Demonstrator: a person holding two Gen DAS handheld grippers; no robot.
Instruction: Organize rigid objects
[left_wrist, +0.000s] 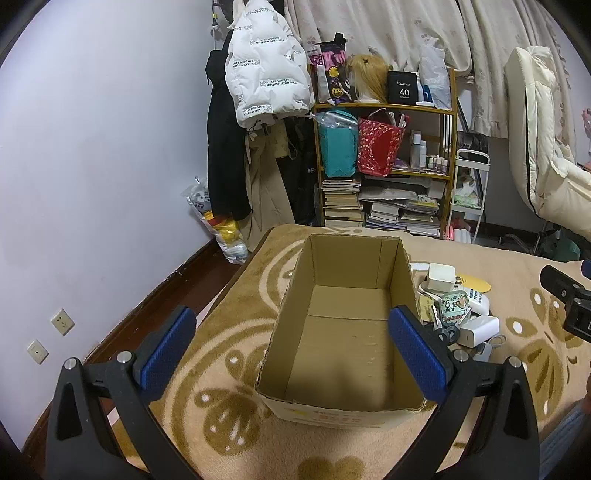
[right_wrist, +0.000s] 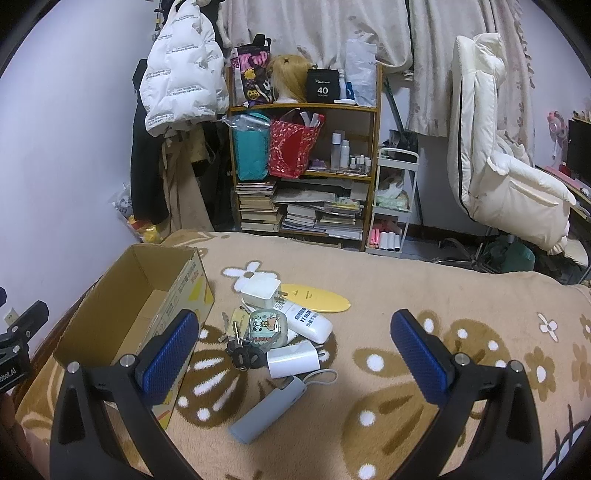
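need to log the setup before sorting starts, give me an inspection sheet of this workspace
surface: tan blanket with brown flower pattern.
job's things: open cardboard box, empty inside; beside it a pile: white charger cube, white tube, cartoon case, key bunch, white plug adapter, grey power bank, yellow oval card.
clutter: nothing seen on the blanket apart from these.
grippers: left tongs open, hovering over the box; right tongs open above the pile, holding nothing.
cables: short loop strap on the power bank.
surroundings: bookshelf, hanging white jacket, curtains, cream chair.
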